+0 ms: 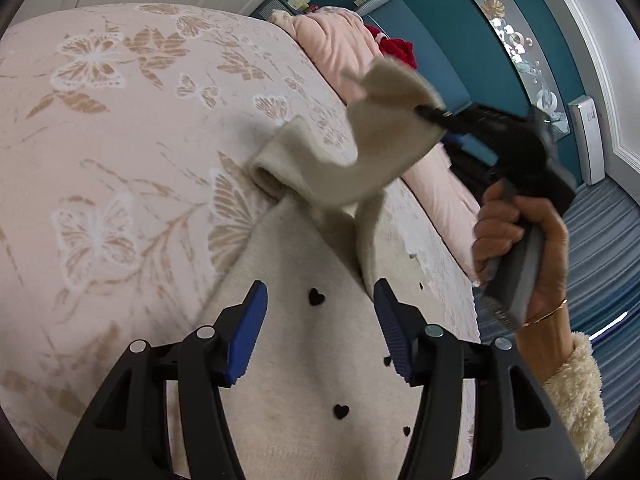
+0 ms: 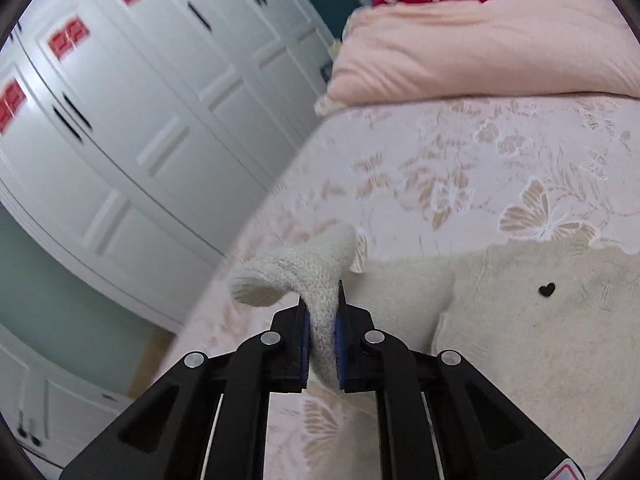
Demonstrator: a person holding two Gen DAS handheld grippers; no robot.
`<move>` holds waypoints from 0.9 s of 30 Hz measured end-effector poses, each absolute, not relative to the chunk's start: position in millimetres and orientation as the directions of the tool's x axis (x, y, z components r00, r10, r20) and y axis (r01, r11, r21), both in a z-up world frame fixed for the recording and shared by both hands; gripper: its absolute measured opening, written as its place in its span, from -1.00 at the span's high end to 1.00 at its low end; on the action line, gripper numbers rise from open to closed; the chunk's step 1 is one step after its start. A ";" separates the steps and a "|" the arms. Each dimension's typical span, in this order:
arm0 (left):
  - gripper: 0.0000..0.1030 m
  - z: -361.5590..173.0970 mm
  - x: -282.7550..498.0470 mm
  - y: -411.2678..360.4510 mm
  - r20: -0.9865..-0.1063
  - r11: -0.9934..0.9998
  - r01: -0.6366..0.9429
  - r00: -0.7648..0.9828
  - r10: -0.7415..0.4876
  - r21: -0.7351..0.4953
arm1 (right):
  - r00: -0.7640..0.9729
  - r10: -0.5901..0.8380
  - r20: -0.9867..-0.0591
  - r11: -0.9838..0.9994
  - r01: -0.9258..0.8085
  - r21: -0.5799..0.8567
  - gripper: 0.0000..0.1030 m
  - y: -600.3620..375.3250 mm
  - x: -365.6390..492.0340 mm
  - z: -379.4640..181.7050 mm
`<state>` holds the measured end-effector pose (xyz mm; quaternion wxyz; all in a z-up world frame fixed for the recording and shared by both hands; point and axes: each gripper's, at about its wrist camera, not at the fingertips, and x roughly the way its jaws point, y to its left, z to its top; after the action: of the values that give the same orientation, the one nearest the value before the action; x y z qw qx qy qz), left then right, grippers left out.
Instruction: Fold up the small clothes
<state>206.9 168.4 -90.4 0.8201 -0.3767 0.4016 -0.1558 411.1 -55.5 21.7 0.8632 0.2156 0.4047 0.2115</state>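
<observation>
Cream sweater (image 1: 304, 380) with small black hearts lies flat on the bed (image 1: 120, 140), near its right edge, on the pink butterfly-patterned cover. Right gripper (image 2: 322, 320) has its pads clamped on a sleeve (image 2: 296, 268), which it holds lifted off the cover; the cuff droops past the fingertips. Left gripper (image 1: 320, 320) hangs over the sweater's body with its jaws apart, nothing between them. A folded pink quilt (image 2: 480, 48) lies at the bed's far end.
</observation>
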 end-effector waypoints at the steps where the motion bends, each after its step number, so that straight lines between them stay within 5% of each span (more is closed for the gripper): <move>1: -0.07 -88.4 208.8 156.8 -0.540 0.667 -0.030 0.616 -0.574 -0.744 | 0.626 0.542 -0.561 0.799 -0.177 0.575 0.82 -78.7 400.7 37.0; 6: -0.10 -84.7 226.1 96.8 -0.536 0.675 0.052 0.564 -0.629 -0.736 | 0.774 0.419 -0.475 0.763 -0.017 0.646 0.81 -219.1 349.1 44.2; 10: -0.10 -92.2 243.4 60.4 -0.530 0.634 0.033 0.517 -0.672 -0.772 | 0.725 0.295 -0.623 0.735 0.245 0.633 0.76 -313.5 313.4 -46.1; 14: -0.10 -99.3 266.2 32.8 -0.544 0.633 0.002 0.510 -0.667 -0.774 | 0.614 0.320 -0.722 0.670 0.393 0.630 0.62 -345.9 290.3 -134.3; 19: -0.10 -113.7 305.5 30.2 -0.549 0.583 -0.120 0.527 -0.649 -0.803 | 0.685 0.286 -0.670 0.645 0.379 0.664 -0.05 -349.1 280.0 -136.1; 23: 0.02 -124.6 330.0 46.5 -0.599 0.605 -0.218 0.586 -0.547 -0.766 | 0.721 0.215 -0.658 0.595 0.437 0.674 -0.27 -366.7 284.6 -130.0; 25: 0.36 -123.7 335.1 59.8 -0.632 0.649 -0.257 0.634 -0.447 -0.716 | 0.720 0.176 -0.671 0.601 0.461 0.652 -0.21 -372.7 286.7 -130.2; 27: 0.82 -127.4 338.8 71.1 -0.661 0.676 -0.293 0.647 -0.380 -0.676 | 0.676 0.175 -0.716 0.647 0.469 0.601 0.79 -367.5 298.3 -132.5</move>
<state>338.8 71.1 -127.4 0.8139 -0.4015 0.4191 -0.0266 298.3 -367.5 -132.5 0.8184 0.4102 0.3923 -0.0900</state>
